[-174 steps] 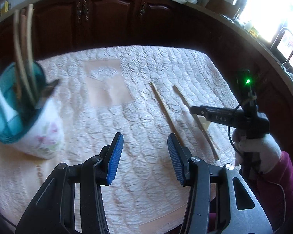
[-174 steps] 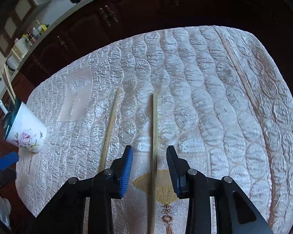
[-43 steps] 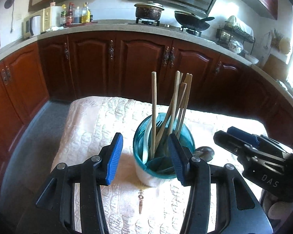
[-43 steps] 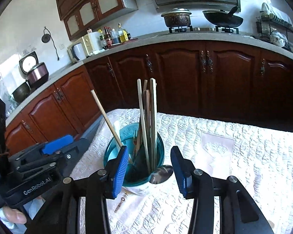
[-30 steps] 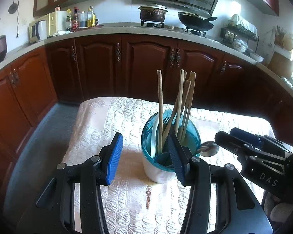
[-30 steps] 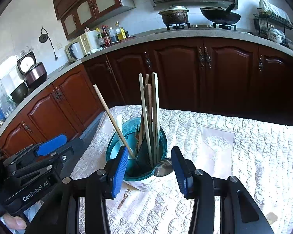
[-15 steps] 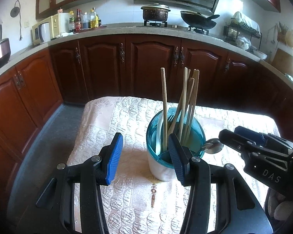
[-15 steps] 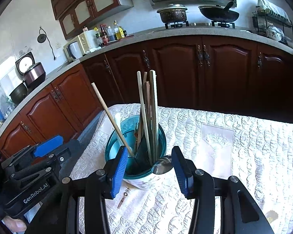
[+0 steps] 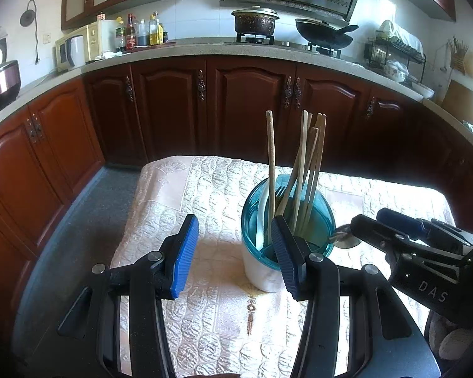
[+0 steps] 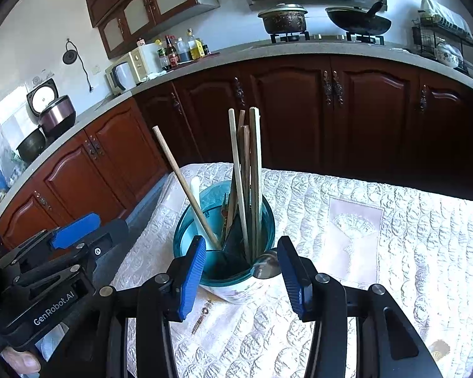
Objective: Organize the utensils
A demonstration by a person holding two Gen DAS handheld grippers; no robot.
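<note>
The left tongs [image 9: 235, 252] hang apart, empty. Just beyond them, the teal-rimmed utensil cup [image 9: 261, 271] stands upright on the quilted cloth [image 9: 205, 195], holding wooden chopsticks [image 9: 302, 170]. The right tongs [image 10: 241, 271] are likewise apart, empty.

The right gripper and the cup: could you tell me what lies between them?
Nothing: in the right wrist view, the open right gripper frames the cup, with only bare cloth beside it.
</note>
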